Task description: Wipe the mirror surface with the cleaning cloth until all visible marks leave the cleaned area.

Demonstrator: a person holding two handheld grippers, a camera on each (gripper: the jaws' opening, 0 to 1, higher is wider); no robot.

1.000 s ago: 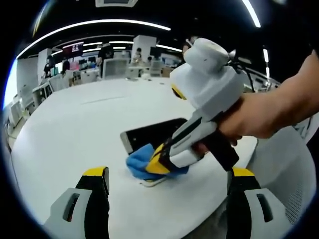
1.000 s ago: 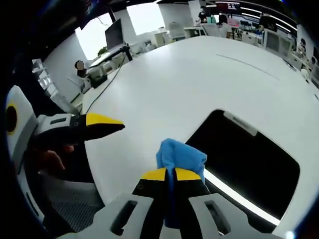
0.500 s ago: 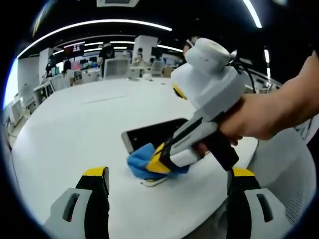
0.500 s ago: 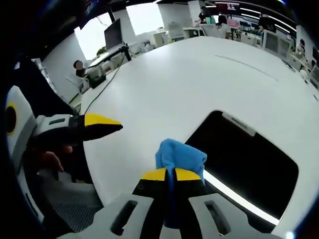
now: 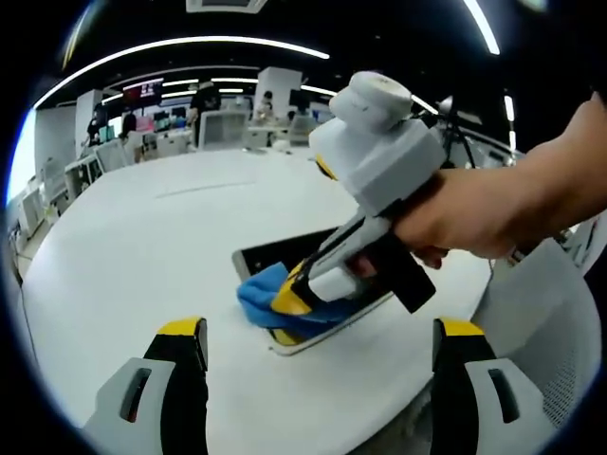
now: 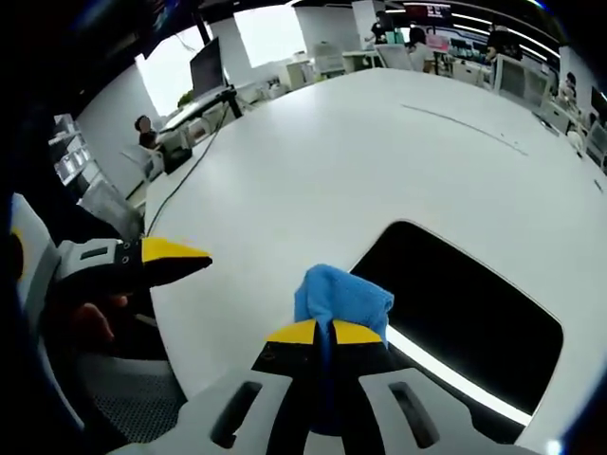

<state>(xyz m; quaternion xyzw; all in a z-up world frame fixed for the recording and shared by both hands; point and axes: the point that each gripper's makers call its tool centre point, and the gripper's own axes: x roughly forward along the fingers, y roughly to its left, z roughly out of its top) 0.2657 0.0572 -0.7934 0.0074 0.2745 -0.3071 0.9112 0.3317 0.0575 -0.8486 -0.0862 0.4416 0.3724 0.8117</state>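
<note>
Right now the soft, crumpled blue cleaning cloth (image 6: 343,296) is clenched between the yellow-tipped jaws of the right tool (image 6: 329,333), bunched into a rounded wad that sticks out past the tips. It presses onto the near corner of the flat, glossy dark rectangular mirror (image 6: 460,318), which lies on the smooth, matte white round table (image 6: 313,161) and has rounded corners and a thin pale frame. A bright strip of reflected light runs along the mirror's near edge.

From the left gripper view, the right tool (image 5: 289,301) slants steeply down onto the cloth (image 5: 256,294), its bulky white body held in the person's hand (image 5: 469,209), the wrist coming in from the right. The mirror (image 5: 285,261) sits close to the table's (image 5: 133,246) near rim, the cloth overlapping its corner.

The left tool (image 5: 318,332) hovers short of the mirror with its two yellow-capped jaws spread wide apart and nothing between them; in the right gripper view it (image 6: 166,261) sits at the table's edge, apart from the cloth.

Beyond the mirror the tabletop stretches broad and bare toward the far rim. A grey mesh chair (image 5: 560,322) stands beside the table.
</note>
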